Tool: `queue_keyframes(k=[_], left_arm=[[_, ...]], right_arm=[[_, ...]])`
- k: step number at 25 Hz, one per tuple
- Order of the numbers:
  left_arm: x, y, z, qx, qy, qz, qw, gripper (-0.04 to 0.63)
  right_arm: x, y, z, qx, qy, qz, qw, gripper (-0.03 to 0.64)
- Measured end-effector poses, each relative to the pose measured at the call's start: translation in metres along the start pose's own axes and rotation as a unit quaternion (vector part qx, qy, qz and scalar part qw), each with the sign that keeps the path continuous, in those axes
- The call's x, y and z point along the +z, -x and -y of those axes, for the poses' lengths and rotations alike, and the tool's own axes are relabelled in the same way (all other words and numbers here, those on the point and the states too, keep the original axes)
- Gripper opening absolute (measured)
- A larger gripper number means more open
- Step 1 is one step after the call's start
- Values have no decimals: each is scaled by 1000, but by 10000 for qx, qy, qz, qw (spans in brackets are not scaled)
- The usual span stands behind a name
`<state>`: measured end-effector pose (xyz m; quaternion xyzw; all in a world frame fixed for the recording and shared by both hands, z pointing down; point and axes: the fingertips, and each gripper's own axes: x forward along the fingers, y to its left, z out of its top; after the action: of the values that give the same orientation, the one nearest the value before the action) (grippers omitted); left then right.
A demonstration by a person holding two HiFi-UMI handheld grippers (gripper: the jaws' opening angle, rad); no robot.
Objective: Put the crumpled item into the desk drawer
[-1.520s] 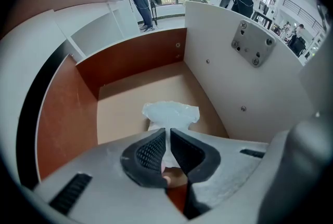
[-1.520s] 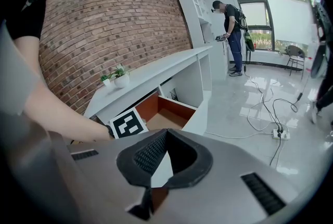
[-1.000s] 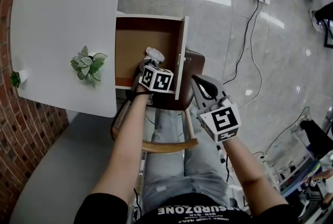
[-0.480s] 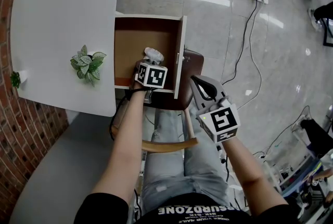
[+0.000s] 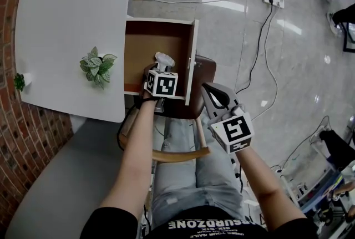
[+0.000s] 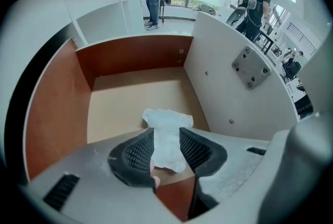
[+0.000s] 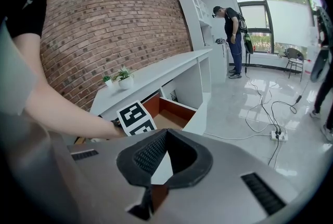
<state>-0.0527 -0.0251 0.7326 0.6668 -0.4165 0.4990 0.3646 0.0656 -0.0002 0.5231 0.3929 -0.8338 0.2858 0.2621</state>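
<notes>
Pointing our left gripper (image 6: 162, 134) down into the drawer (image 6: 130, 56), we see its jaws have just been opening so the crumpled item (image 6: 167, 119) between them can stay inside, while our right gripper (image 7: 166, 133) waits squeezed shut.

Lower end of the crumpled item (image 6: 167, 116), and perhaps its resting point, behind the jaws of the left gripper (image 6: 166, 130).

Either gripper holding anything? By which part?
Nothing held: left gripper fingers have just been opening, crumpled item loose between them in the drawer; right gripper empty.
</notes>
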Motion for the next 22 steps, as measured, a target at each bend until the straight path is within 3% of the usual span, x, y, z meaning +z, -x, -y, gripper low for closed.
queue_keyframes(k=[11,22], left_arm=[[10,42,2,129,160,538,9983,135],[12,109,8,164,607,1186,9910,121]], right_arm=[[3,13,-15,58,154,9,9999,-3],[8,28,-40,191,282,55,9994,-3]])
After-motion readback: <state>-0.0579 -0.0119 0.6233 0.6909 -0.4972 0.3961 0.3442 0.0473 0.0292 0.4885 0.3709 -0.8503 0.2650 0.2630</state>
